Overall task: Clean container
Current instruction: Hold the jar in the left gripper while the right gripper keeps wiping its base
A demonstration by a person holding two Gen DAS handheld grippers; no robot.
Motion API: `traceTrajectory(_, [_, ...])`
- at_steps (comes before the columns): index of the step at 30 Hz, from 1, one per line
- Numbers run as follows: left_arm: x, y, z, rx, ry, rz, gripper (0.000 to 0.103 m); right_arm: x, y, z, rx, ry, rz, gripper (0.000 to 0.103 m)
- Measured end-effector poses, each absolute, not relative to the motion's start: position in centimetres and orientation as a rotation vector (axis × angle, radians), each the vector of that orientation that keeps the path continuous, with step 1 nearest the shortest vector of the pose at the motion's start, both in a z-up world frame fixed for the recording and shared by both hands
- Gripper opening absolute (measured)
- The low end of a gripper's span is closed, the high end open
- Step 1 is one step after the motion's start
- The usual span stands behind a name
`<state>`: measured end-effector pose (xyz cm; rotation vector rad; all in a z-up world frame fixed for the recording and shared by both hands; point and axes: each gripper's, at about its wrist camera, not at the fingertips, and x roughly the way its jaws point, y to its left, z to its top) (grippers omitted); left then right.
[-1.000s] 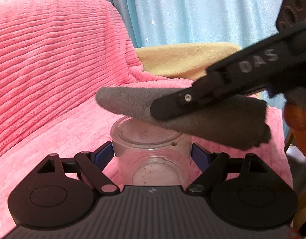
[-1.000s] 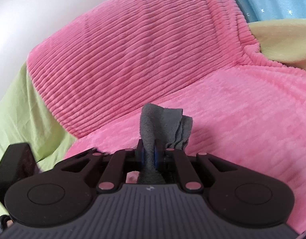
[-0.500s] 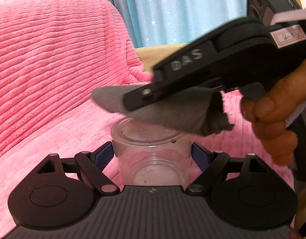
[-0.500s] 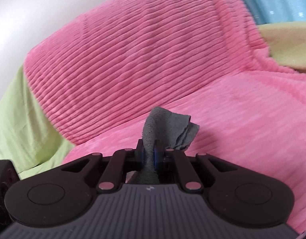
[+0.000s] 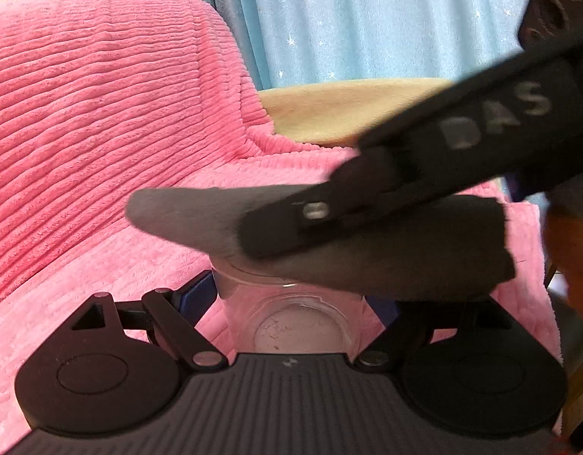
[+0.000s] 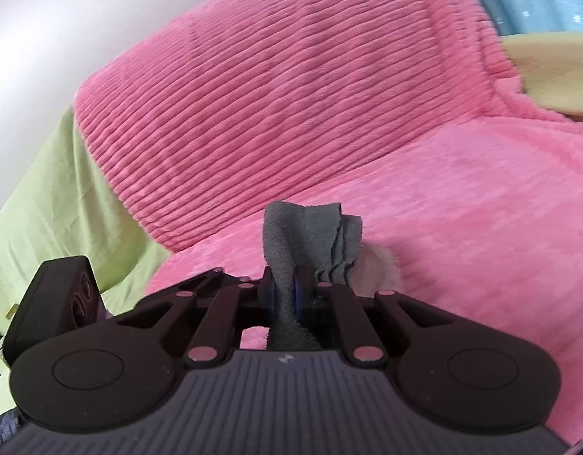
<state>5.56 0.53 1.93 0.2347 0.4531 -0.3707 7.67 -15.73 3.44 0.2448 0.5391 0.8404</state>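
A clear round container with specks of dirt on its bottom sits between the blue pads of my left gripper, which is shut on it. A folded grey cloth lies across the container's mouth and hides most of the rim. My right gripper reaches in from the right, shut on this cloth. In the right wrist view the grey cloth sticks up between the pads of the right gripper. A pale blurred bit of the container shows just to the cloth's right.
A pink ribbed blanket covers the sofa seat and backrest under and behind the container. Behind it are a yellow cushion and a blue starry curtain. A green sheet lies left of the sofa. A person's hand is at the right edge.
The right gripper swept the cloth left over the container, then drew back to the right and came lower. The cloth now lies on the rim. The left gripper and container stayed put.
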Motion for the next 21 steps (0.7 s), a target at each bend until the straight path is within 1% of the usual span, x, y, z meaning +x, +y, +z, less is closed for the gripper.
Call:
traceTrajectory(6, [5.9, 0.7, 2.0, 0.226, 0.454, -0.373, 0.084, 10.0, -14.3, 3.3, 0.238, 0.517, 0.834, 0.006])
traceTrajectory(11, [6.0, 0.6, 2.0, 0.232, 0.452, -0.380, 0.084, 10.8, -15.1, 3.1, 0.254, 0.501, 0.778, 0.006])
traceTrajectory(21, [6.2, 0.8, 2.1, 0.234, 0.462, -0.382, 0.085, 7.9, -16.9, 3.5, 0.250, 0.519, 0.744, 0.007])
